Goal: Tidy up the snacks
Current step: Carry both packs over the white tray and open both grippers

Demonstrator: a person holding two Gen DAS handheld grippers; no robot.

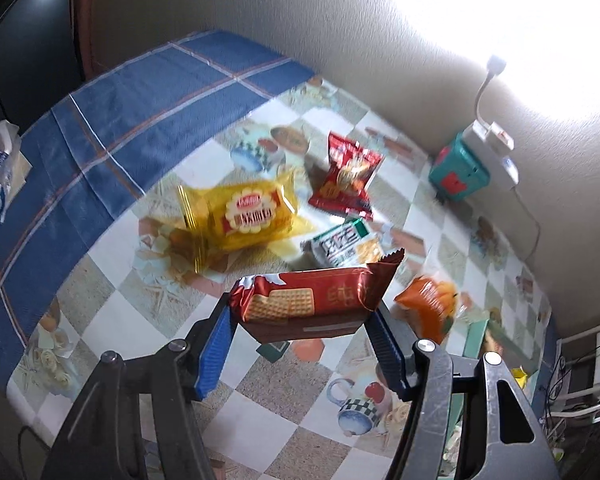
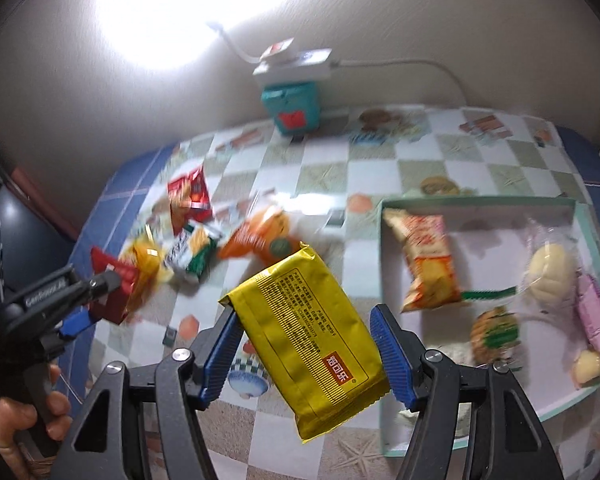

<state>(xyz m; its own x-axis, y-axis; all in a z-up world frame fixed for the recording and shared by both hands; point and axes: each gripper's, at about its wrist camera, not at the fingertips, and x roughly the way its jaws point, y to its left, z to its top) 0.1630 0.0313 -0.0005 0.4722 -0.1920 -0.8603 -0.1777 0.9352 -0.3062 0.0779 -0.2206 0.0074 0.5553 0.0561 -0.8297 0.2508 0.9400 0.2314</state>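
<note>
Checked oilcloth covers the tabletop [image 2: 328, 168], with a blue plaid cloth under it and a lamp glaring off the wall behind.

Nearest in the right wrist view, the right claw [image 2: 306, 354] grips a yellow biscuit pack [image 2: 306, 344] across its width, the pack tilted and clear of the surface. The left claw [image 1: 302, 316] pinches a red wafer bar [image 1: 314, 298] by its two ends, also lifted.

Both packs look bound for the shallow pale-green box [image 2: 480, 200] on the right. To do it well, I would bring the yellow pack level over the bare floor at the box's near left, lower it flat, and only then let go; the wafer bar should wait so the claws do not crowd each other.

Inside the box lie an orange-and-cream pack [image 2: 428, 258], a green-striped round snack, a pale bun in clear wrap [image 2: 550, 270] and a pink packet [image 2: 594, 314] at the right wall.

Farther off, loose packs remain: orange [image 2: 260, 240], green-and-white, golden [image 1: 240, 216], red [image 1: 350, 176]. A teal box [image 2: 294, 108] stands by the wall.
</note>
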